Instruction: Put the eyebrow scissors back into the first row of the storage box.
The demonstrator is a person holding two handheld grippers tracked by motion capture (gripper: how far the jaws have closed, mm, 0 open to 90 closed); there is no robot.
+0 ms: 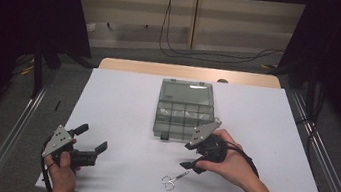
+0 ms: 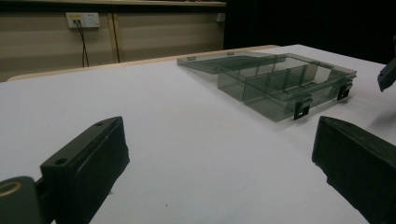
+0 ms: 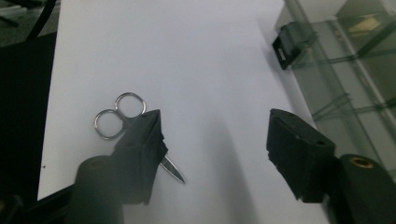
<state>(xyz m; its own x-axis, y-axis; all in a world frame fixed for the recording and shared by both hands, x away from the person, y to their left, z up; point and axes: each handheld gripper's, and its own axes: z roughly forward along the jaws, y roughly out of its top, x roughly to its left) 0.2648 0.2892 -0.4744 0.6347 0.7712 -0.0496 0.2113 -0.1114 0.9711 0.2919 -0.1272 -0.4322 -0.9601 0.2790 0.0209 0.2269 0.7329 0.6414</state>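
Scissors [image 3: 140,135] lie on the sheet [image 1: 122,99] near its front edge, mid-part hidden behind one jaw of the part-open, empty right gripper [image 3: 215,144]. Open box [image 1: 186,109] just beyond. Left gripper [image 1: 94,138] wide, empty.

There are two hand-held grippers, the left hand-held gripper [image 1: 92,147] and the right hand-held gripper [image 1: 188,165]. Each one has two black jaws. Two hands hold them, one left hand [image 1: 61,167] and one right hand [image 1: 229,164]. One pair of small silver scissors [image 1: 172,179] lies on the one white worktop [image 1: 122,99]. The scissors have two round finger rings. There is one clear grey box [image 1: 185,110] with its lid open. The box has two black clips on its front.
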